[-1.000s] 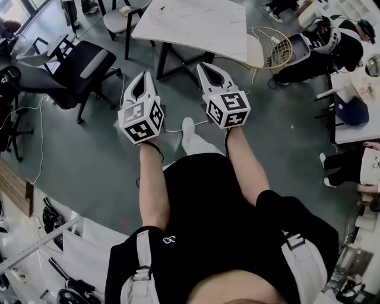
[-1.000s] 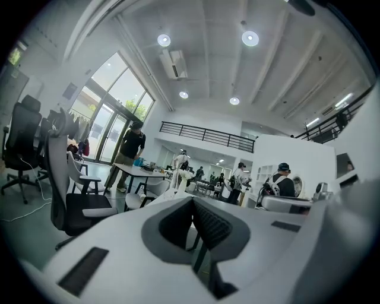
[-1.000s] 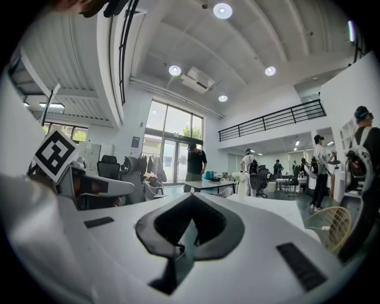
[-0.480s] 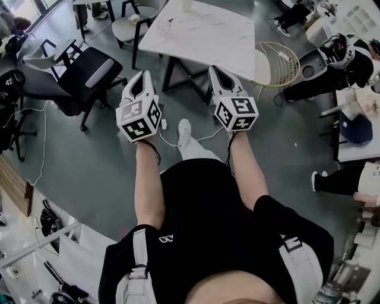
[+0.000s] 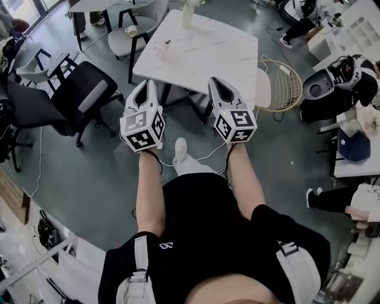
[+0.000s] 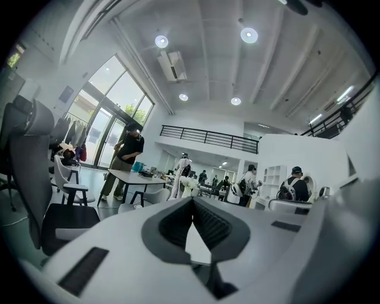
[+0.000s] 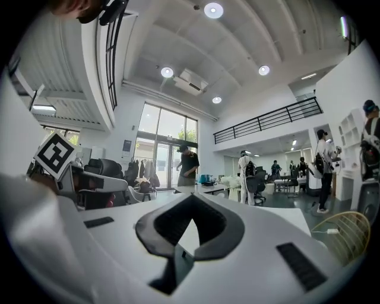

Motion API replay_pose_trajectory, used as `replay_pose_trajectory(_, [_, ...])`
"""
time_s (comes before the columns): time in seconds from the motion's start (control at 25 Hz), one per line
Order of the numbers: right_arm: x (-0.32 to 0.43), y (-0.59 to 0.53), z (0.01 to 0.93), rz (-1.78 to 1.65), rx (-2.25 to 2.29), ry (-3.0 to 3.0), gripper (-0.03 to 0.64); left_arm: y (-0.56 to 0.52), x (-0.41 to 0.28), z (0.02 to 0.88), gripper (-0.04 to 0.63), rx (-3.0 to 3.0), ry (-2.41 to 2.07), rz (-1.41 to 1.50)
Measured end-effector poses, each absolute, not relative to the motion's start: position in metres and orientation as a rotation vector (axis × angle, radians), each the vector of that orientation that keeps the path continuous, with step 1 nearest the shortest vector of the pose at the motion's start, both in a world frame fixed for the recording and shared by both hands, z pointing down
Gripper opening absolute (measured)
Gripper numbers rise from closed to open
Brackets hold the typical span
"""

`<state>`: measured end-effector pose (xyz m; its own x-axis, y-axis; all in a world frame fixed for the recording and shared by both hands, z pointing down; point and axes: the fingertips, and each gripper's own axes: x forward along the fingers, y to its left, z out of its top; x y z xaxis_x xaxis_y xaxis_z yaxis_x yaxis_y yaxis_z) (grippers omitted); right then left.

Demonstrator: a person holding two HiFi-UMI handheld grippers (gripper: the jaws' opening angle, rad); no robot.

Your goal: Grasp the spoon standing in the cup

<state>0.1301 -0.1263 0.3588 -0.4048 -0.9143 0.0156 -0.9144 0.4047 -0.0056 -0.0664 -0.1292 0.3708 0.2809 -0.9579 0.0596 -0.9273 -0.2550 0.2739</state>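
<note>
**Grey office floor, both tongs shut, table ahead**

Open-plan office all round, grey floor underfoot, and the person stands facing a white marble table [image 5: 208,47]. Both arms are out in front at about the same height. The left gripper [image 5: 147,84] points at the table's near left edge with its jaws pressed together and nothing between them, and its own view [image 6: 193,202] shows the tips meeting. The right gripper [image 5: 215,81] is level beside it, well apart from it, with jaws just as tightly together and empty [image 7: 191,197]. On the tabletop, near its left side, sits a small pale thing [image 5: 161,47], far beyond either gripper and too small to tell whether it is the cup with the spoon. A white vase [image 5: 187,15] stands at the far edge and a black office chair [image 5: 83,89] is off to the left
</note>
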Motion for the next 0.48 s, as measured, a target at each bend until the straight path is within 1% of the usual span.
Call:
replay_pose_trajectory(0.32, [0.12, -0.236, 0.382, 0.155, 1.555, -2.692, 0.006, -0.227, -0.055, 0.383, 0.014, 2.22, -1.786, -0.08])
replay_pose_trajectory(0.48, [0.122, -0.298, 0.377, 0.157, 1.528, -2.709, 0.006, -0.279, -0.052, 0.378, 0.014, 2.201, -1.819, -0.037])
